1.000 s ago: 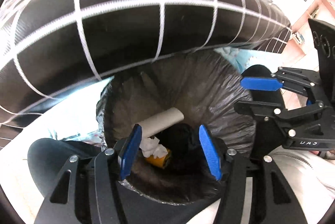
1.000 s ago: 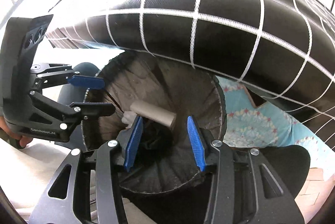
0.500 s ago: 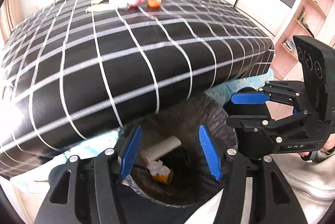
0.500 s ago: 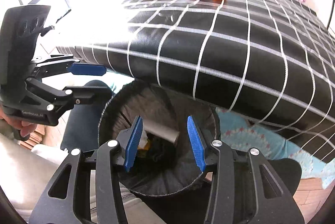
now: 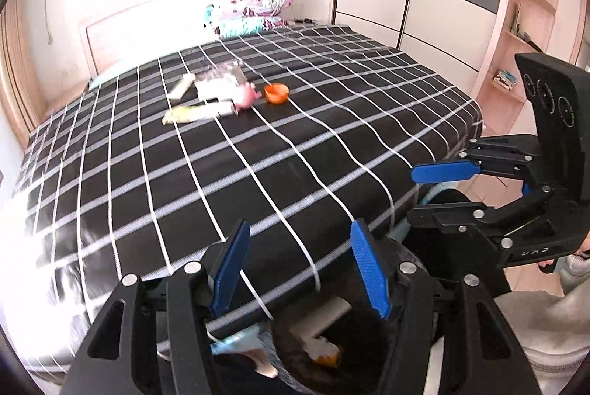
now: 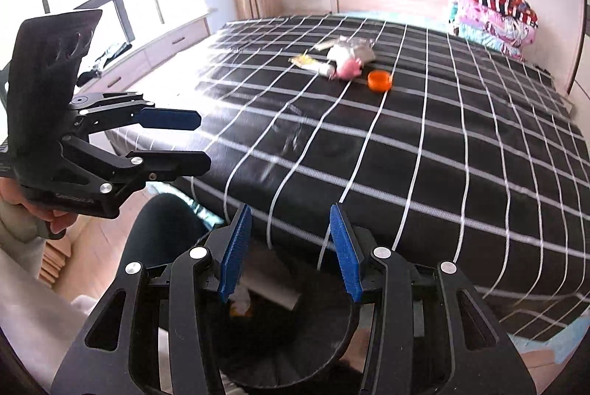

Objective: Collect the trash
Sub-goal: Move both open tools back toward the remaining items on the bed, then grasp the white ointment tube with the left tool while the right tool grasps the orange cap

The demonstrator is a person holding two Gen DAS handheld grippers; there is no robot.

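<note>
The bed cover (image 5: 295,144) is black with a white grid. On it lie an orange cup (image 5: 276,93), a pink toy (image 5: 246,97) and a pale yellow wrapper (image 5: 184,114). The pillows (image 5: 247,2) are red, white and navy striped over pink and turquoise prints. Both grippers are black with blue pads (image 6: 344,255).

Scattered in a small cluster on the black checked bed (image 5: 332,144), towards the headboard: an orange cap (image 5: 276,93), open side up; touching it, a pink crumpled scrap (image 5: 246,97); a pale yellow wrapper (image 5: 191,113) lying flat; clear plastic packaging (image 5: 217,79) behind. At the bed's foot, a black-lined trash bin (image 6: 295,350), holding a cardboard tube (image 5: 326,315), white tissue and something orange.
</note>
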